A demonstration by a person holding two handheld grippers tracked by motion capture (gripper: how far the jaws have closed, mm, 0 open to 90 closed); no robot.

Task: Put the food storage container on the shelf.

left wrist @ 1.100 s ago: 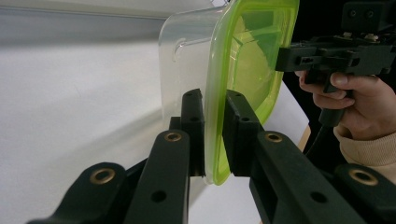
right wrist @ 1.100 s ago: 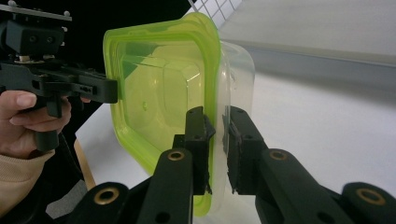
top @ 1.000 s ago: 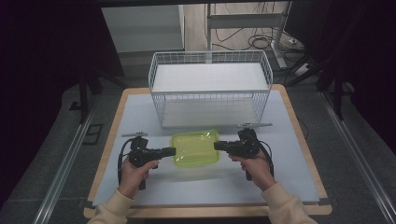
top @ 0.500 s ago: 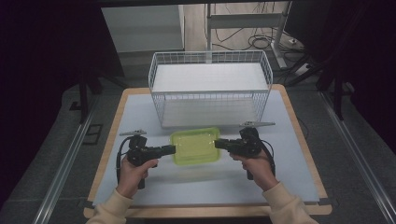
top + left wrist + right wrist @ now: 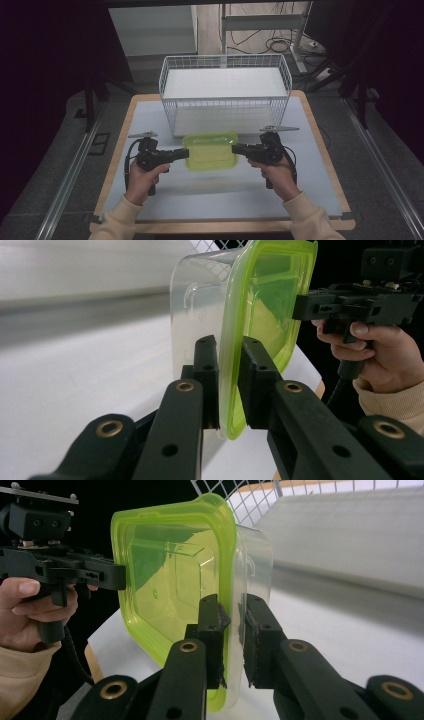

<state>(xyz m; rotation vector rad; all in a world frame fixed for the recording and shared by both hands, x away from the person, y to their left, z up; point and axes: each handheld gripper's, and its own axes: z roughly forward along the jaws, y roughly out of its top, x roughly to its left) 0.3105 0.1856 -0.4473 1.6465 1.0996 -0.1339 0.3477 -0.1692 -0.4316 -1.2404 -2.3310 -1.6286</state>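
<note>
Green-lidded container (image 5: pixel 210 150): we see a clear plastic box with a lime-green lid at the centre of the high view, held off the table (image 5: pixel 150 120) between the two grippers, just below the basket in the frame.
Left gripper (image 5: pixel 184 153): we find it at the lower left of the container in the high view; its jaws stand narrow, clamped on the lid rim and box wall (image 5: pixel 227 365).
Right gripper (image 5: pixel 237 148): we find it at the right of the container in the high view; its jaws stand narrow, pinching the opposite rim edge (image 5: pixel 232 620).
Left hand (image 5: pixel 142 176): we see it wrapped round the gripper handle, cream sleeve entering from the bottom edge.
Right hand (image 5: pixel 278 172): we see the same grasp, mirrored at the lower right.
Wire basket (image 5: pixel 225 102): white, on the table at the upper centre of the high view, just beyond the container.
Table: pale top with a wooden edge.
</note>
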